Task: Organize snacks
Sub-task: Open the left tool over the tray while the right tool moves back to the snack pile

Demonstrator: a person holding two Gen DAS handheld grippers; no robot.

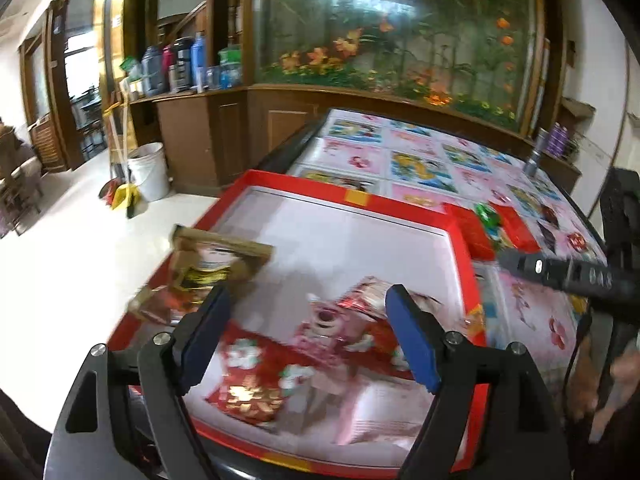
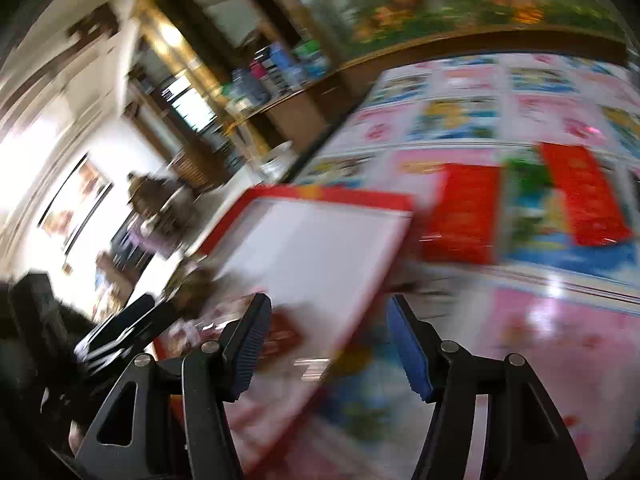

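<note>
A red-rimmed white tray [image 1: 460, 240] lies on the cartoon-print table. In it lie a pink bear-print snack pack [image 1: 340, 332], a red pack with gold print [image 1: 252, 384], a pale pink pack [image 1: 384, 416] and a gold-brown pack [image 1: 208, 268] by the left rim. My left gripper [image 1: 308, 316] is open and empty above the packs. Two red packs [image 1: 472, 232] and a green one [image 1: 490, 214] lie on the table right of the tray. My right gripper [image 2: 328, 332] is open and empty over the tray's [image 2: 320, 194] right rim; that view is blurred. The red packs [image 2: 464, 212] show there too.
The table [image 1: 420, 160] carries a grey can [image 1: 534, 160] at its far right. A wooden cabinet with bottles [image 1: 188, 64] and a large fish tank [image 1: 400, 28] stand behind. A white bucket [image 1: 150, 170] stands on the floor at the left. The right gripper's body [image 1: 568, 272] shows at the right.
</note>
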